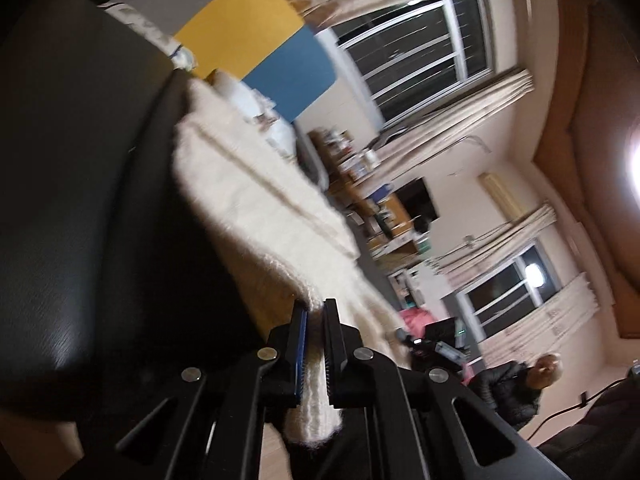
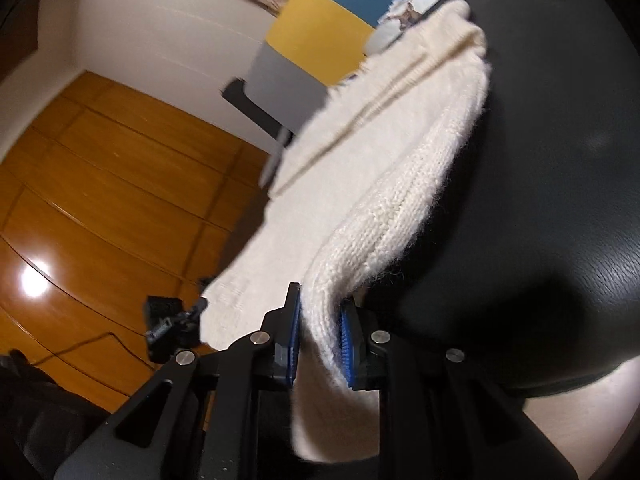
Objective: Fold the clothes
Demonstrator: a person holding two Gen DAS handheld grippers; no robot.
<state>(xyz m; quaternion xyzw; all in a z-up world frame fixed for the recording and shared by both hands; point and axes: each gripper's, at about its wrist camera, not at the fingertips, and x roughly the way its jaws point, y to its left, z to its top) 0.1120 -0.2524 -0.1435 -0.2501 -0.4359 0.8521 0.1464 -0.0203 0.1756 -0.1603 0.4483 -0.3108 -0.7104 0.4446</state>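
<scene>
A cream knitted sweater (image 1: 256, 200) lies stretched over a black, rounded-edge surface (image 1: 80, 200). My left gripper (image 1: 315, 308) is shut on a thick fold of its near edge, and the knit bulges out below the pads. In the right wrist view the same sweater (image 2: 400, 160) runs away from me along the black surface (image 2: 560, 200). My right gripper (image 2: 322, 300) is shut on another bunched part of the hem, its blue pads pressing the knit from both sides. Both held edges are lifted off the surface.
A person in a dark jacket (image 1: 516, 388) sits low at the right. Curtained windows (image 1: 420, 52) and cluttered shelves (image 1: 360, 184) line the far wall. A grey, yellow and blue panel (image 2: 320, 28) stands behind the sweater. A black device with a cable (image 2: 164, 320) lies on the wooden floor (image 2: 100, 200).
</scene>
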